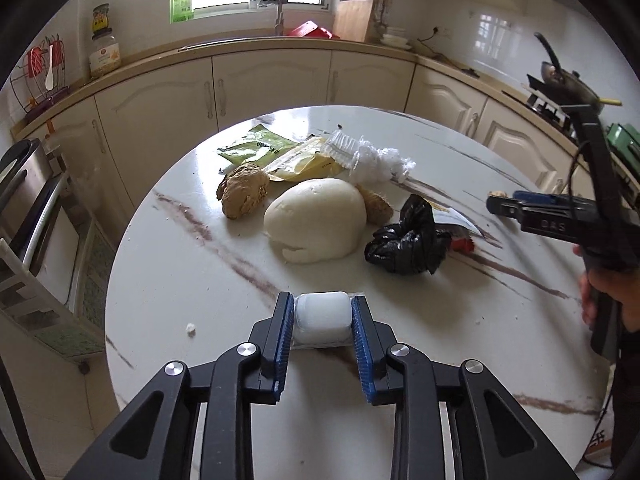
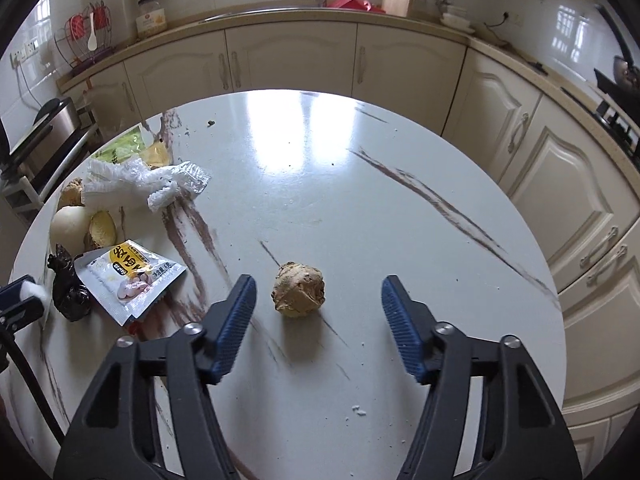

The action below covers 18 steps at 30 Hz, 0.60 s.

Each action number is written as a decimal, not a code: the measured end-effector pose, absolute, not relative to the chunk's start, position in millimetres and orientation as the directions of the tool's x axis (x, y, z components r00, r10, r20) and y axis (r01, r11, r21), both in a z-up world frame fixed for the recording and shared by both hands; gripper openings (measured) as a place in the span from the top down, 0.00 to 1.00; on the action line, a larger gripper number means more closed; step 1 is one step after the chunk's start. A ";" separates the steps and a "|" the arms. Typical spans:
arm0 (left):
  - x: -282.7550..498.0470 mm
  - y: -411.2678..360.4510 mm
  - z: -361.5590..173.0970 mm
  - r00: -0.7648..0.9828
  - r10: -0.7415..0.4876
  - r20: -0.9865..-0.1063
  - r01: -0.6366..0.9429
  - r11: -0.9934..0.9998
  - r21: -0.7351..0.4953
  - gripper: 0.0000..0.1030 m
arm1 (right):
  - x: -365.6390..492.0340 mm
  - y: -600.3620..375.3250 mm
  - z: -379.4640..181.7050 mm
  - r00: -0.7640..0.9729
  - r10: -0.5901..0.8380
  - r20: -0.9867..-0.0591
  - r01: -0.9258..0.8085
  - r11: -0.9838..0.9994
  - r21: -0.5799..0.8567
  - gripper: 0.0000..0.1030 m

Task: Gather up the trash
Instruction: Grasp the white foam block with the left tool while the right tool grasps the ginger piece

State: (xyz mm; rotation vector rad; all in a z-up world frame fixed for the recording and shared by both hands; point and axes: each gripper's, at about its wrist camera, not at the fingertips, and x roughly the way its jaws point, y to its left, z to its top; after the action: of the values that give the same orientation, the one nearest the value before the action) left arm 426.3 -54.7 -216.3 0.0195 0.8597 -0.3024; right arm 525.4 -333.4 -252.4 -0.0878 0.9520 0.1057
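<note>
**Both grippers at their trash pieces**

The left gripper [image 1: 323,322] has its blue pads clamped on a small white rounded plastic capsule [image 1: 322,314], low over the round white marble-veined table [image 2: 400,208]. The right gripper [image 2: 318,300] has its fingers apart, with a lumpy brown knob of ginger root [image 2: 298,289] resting on the table between the tips, nearer the left pad. It seems the right jaws need only close.
</note>
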 end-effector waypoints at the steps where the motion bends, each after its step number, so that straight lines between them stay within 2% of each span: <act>1: 422.6 -53.7 -215.4 0.612 -0.261 -0.746 0.277 0.955 -0.106 0.76 | 524.0 -332.0 -253.0 0.577 0.047 -0.816 -0.132 0.991 -0.036 0.59; 2: 418.8 -51.8 -215.7 0.611 -0.266 -0.746 0.282 0.953 -0.109 0.76 | 523.2 -330.0 -255.1 0.567 0.056 -0.822 -0.148 0.988 -0.034 0.71; 4: 413.7 -50.1 -216.2 0.610 -0.270 -0.745 0.284 0.952 -0.113 0.76 | 519.4 -328.1 -255.1 0.572 0.063 -0.818 -0.163 0.986 -0.038 0.77; 18: 350.8 -47.4 -176.9 0.632 -0.356 -0.688 0.330 0.927 -0.176 0.76 | 440.7 -332.7 -199.1 0.639 0.206 -0.742 -0.195 0.975 0.102 0.77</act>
State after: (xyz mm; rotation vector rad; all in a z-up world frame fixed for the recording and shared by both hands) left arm 350.8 -47.4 -176.9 -0.0350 0.7946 -0.3921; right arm 440.7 -332.7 -199.1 0.0132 0.8479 0.2286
